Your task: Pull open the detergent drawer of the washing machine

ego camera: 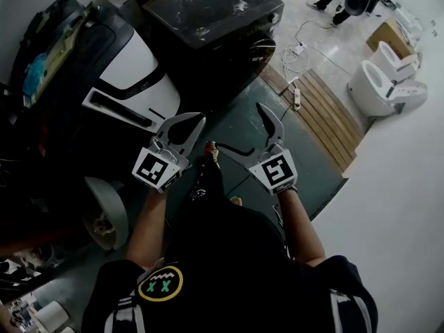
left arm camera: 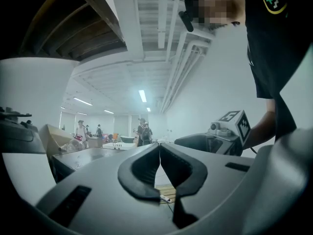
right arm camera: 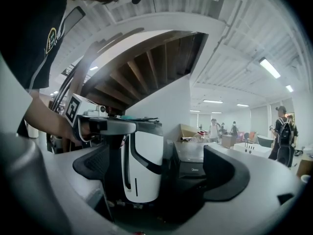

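Head view: a white-and-black appliance (ego camera: 135, 64) stands at far left. The left tongs (ego camera: 197, 121) are pressed together, with nothing between them. Ahead, the black washing machine (ego camera: 208, 9) stands upright, its front turned toward both tongs; its detergent drawer cannot be made out. The right tongs (ego camera: 237, 127) gape wide and empty, well short of it. A wooden pallet (ego camera: 333, 113) and white toilets (ego camera: 378, 89) lie farther right.

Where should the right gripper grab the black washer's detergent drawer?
Likely the labelled panel high on the front of the washing machine; no handle is discernible. Come straight in from the front with the right gripper: that face points toward it, and its jaws stand apart.
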`<state>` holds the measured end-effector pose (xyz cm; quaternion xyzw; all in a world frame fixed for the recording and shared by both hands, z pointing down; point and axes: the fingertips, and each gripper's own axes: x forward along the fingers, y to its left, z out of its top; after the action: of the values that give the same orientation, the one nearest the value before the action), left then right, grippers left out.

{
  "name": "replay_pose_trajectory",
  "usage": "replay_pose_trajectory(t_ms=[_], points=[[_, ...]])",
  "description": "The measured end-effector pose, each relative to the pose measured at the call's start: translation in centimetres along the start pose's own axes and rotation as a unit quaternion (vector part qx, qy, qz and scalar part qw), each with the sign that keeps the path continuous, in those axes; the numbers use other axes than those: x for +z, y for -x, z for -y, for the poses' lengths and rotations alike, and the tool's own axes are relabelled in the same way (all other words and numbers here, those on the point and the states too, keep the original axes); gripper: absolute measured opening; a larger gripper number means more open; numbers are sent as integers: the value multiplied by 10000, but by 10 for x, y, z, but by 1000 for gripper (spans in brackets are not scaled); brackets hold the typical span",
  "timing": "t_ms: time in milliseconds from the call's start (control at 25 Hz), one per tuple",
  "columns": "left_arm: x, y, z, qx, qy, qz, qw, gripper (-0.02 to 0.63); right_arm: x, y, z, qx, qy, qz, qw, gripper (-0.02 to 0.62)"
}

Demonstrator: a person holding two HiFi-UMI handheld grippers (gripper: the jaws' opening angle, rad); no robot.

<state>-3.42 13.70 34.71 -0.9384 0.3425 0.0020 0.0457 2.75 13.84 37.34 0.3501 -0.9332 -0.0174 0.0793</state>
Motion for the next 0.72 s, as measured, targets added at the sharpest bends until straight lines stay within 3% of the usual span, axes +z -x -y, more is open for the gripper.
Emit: replay_pose_trajectory(t_ms=[360,720], points=[[-25,-70,-97,-106,-97,-144,9998,21,-5,-86,76,-146,29,-105,9998,599],[-50,-119,-180,-360,85,-181,9992,21,-16,-168,137,-325,28,-396,9987,598]])
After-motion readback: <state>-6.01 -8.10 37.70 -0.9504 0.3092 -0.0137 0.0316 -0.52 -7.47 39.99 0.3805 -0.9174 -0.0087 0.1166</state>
